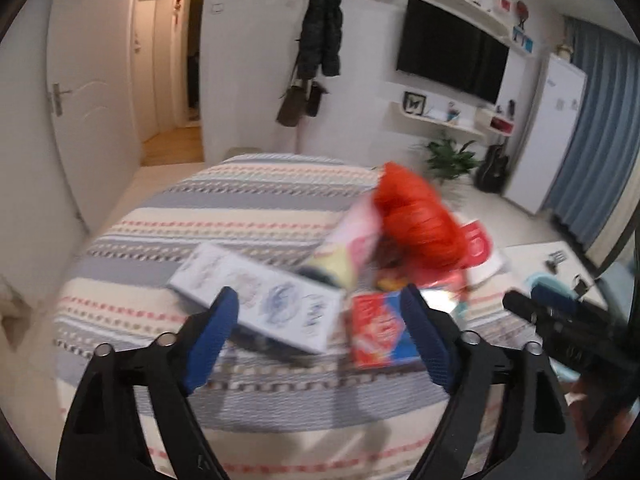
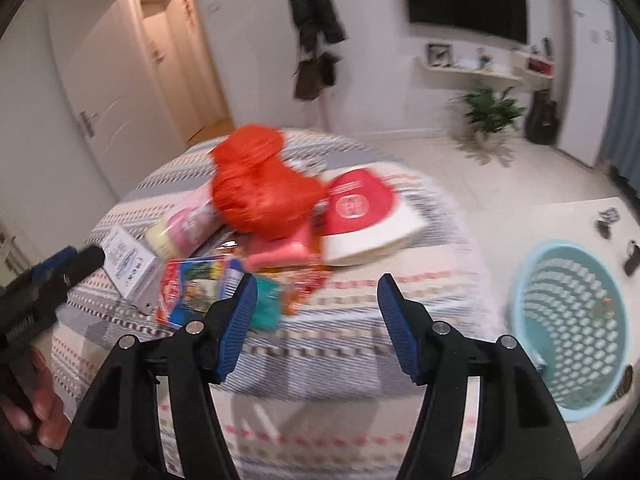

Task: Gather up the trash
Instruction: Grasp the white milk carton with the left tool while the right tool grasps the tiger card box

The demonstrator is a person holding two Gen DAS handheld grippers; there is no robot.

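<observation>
A pile of trash lies on a striped cloth-covered surface (image 1: 248, 208). It holds a red plastic bag (image 1: 420, 220), a white box (image 1: 260, 300), a red and blue packet (image 1: 380, 328), a pink and yellow wrapper (image 1: 352, 248) and a red and white bag (image 2: 360, 216). My left gripper (image 1: 320, 308) is open and empty, just short of the white box. My right gripper (image 2: 316, 300) is open and empty above the cloth's near side, with a teal packet (image 2: 266, 304) by its left finger. In the right wrist view the red plastic bag (image 2: 260, 192) tops the pile.
A light blue perforated basket (image 2: 572, 320) stands on the floor right of the cloth surface. The other gripper shows at the right edge of the left view (image 1: 560, 320) and the left edge of the right view (image 2: 44, 288). A plant (image 2: 488, 112) and guitar stand by the far wall.
</observation>
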